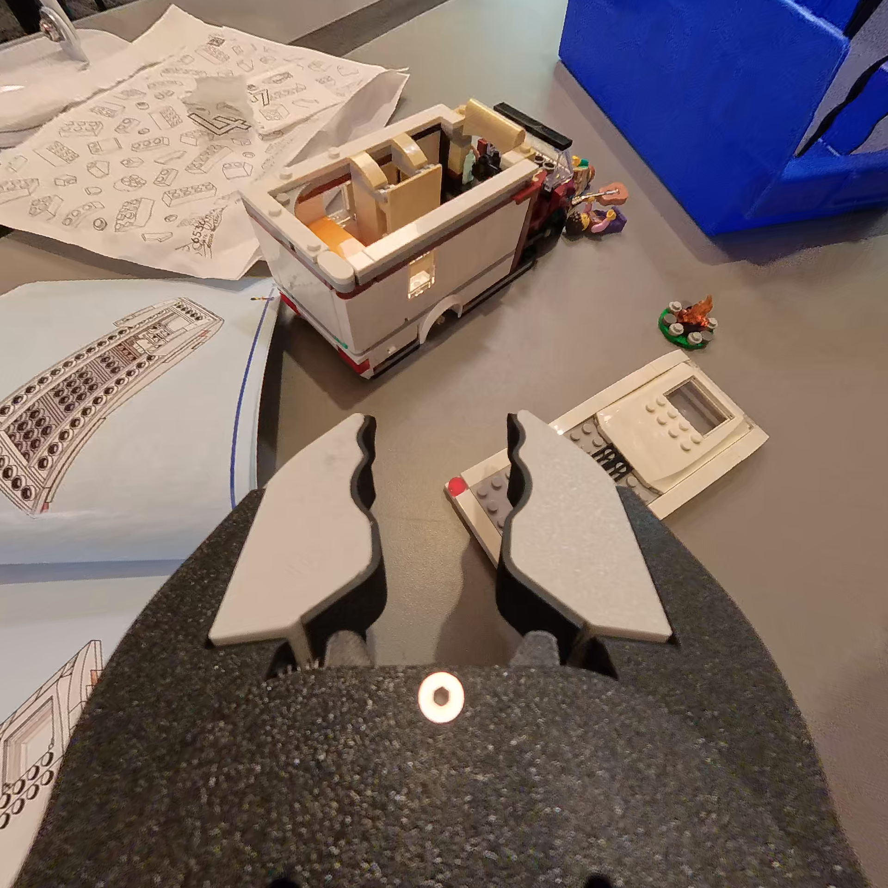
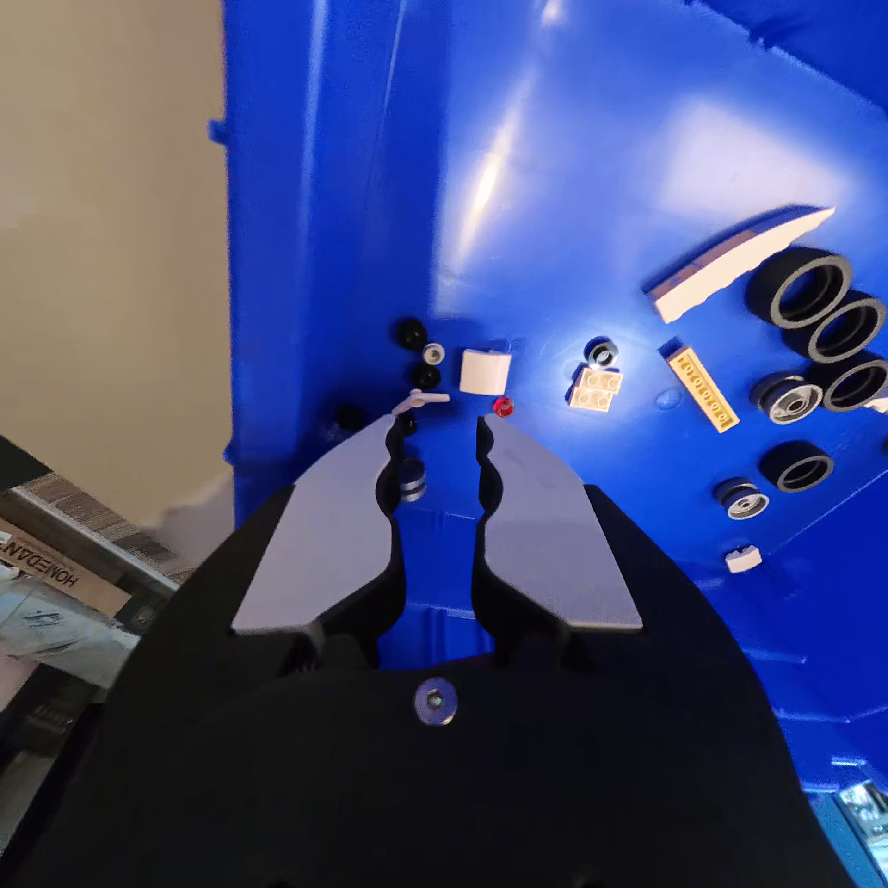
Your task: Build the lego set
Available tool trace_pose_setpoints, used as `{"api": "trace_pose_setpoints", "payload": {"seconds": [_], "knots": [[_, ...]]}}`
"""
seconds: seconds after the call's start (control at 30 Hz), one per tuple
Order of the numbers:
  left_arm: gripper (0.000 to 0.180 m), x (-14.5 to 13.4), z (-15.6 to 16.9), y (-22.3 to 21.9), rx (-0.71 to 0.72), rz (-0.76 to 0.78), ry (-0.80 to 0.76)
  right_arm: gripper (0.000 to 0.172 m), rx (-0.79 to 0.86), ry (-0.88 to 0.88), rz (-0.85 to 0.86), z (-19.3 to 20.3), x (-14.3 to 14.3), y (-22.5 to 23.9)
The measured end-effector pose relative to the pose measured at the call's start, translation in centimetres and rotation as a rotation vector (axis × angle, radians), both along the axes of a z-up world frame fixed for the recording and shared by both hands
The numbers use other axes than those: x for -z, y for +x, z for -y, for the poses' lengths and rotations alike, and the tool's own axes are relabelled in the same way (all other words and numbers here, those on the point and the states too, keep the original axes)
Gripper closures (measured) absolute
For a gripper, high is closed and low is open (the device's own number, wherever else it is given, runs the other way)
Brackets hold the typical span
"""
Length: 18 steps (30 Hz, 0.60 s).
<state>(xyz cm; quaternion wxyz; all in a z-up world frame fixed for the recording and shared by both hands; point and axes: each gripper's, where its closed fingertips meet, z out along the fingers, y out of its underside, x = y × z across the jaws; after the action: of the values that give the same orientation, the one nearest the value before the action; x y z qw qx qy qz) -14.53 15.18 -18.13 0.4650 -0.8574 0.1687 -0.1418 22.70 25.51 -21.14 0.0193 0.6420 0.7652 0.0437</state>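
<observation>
Two hand-held grippers gape: left (image 1: pixel 439 423) over table, right (image 2: pixel 435 423) in blue bin (image 2: pixel 624 144) (bricks inside).

White brick camper (image 1: pixel 399 240), roof off, stands upright on grey table (image 1: pixel 576 336); its detached roof panel (image 1: pixel 624 442) lies flat nearby.

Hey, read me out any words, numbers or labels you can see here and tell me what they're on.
I don't repeat writing; here is where it stands.
White paper bag: big numerals, small code.
Tan strip in blue bin: row of tiny marks, blurred.
Cardboard box: one printed word.
Booklet: drawings only.
</observation>
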Motion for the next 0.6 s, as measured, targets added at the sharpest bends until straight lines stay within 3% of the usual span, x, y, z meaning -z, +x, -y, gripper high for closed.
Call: {"api": "trace_pose_setpoints", "payload": {"seconds": [0.37, 0.6], "knots": [[0.127, 0.25, 0.23, 0.06, 0.004, -0.041, 0.0, 0.142, 0.054, -0.032, 0.088, 0.43, 0.63, 0.14], [0.127, 0.43, 0.3, 0.19, 0.008, -0.071, 0.001, 0.154, 0.029, -0.02, 0.099, 0.71, 0.67, 0.0]]}}
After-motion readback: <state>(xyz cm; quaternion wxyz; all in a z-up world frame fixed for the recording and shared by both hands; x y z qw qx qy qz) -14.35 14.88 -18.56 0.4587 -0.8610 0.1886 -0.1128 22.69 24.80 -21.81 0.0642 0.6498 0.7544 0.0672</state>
